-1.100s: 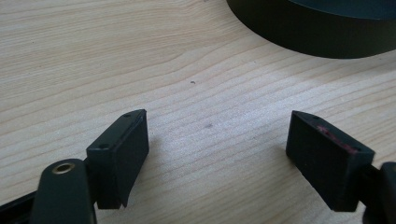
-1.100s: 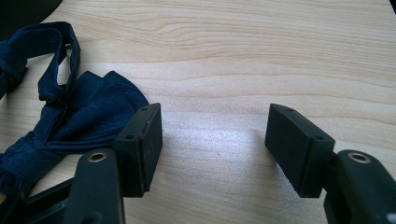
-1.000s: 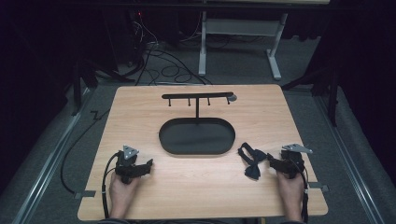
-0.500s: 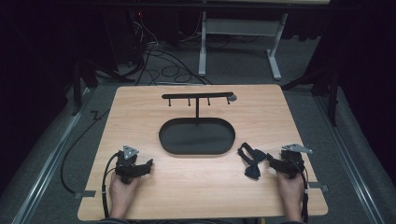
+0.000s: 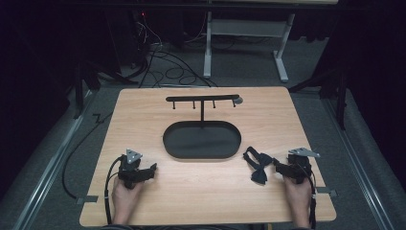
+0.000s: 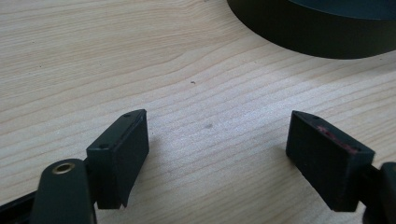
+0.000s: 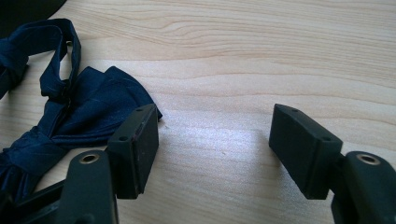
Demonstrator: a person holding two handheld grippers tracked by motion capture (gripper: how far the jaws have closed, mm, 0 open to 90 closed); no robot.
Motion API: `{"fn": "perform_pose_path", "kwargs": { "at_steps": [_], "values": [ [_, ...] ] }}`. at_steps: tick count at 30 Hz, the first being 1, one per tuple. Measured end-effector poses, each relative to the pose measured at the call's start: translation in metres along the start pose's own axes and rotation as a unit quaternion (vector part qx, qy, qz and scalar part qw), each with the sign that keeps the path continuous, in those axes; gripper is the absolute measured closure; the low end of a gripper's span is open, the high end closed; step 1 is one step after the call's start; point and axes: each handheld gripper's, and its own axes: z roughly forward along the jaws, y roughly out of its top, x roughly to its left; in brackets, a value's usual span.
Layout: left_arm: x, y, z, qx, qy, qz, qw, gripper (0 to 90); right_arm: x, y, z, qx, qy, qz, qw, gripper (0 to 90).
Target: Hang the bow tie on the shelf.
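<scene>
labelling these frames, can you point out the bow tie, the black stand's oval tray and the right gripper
bow tie (image 5: 259, 167), high view, on its dark blue bow.
oval tray (image 5: 201, 140), high view, on the bare floor of the tray.
right gripper (image 7: 212, 149), right gripper view, midway between its two open jaws, over bare wood.

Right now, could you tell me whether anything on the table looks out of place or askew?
The dark blue bow tie lies crumpled on the bare table, its strap looped loosely, beside the open right gripper, rather than on the black stand or its oval tray. Nothing looks damaged.
</scene>
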Motion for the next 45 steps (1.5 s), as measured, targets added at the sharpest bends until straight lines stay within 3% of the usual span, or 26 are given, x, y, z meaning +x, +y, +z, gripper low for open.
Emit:
{"fn": "perform_pose_path", "kwargs": {
  "at_steps": [10,13,18,30,34,40,45],
  "values": [
    [0.000,0.000,0.000,0.001,0.000,0.001,1.0000,21.5,0.001,0.000,0.000,0.000,0.002,0.000,1.0000,34.9],
    [0.000,0.000,0.000,0.001,0.000,0.001,1.0000,21.5,0.001,0.001,0.000,-0.002,0.010,-0.011,0.9999,39.9],
    [0.000,0.000,0.000,0.001,0.000,0.001,1.0000,21.5,0.007,0.006,-0.005,-0.014,0.006,-0.032,0.9994,40.7],
    [0.000,0.000,0.000,0.001,0.000,0.000,1.0000,21.5,0.011,0.004,-0.016,-0.025,0.022,-0.033,0.9989,40.5],
    [0.000,0.000,0.000,0.001,0.000,0.000,1.0000,21.5,0.015,0.003,-0.025,-0.042,0.034,-0.028,0.9981,41.5],
    [0.000,0.000,0.000,0.001,0.000,0.000,1.0000,21.5,0.021,0.003,-0.029,-0.024,0.057,-0.024,0.9978,47.4],
    [0.000,0.000,0.000,0.001,0.000,0.000,1.0000,21.5,0.025,0.004,-0.034,-0.031,0.070,-0.022,0.9968,49.5]
  ]
}}
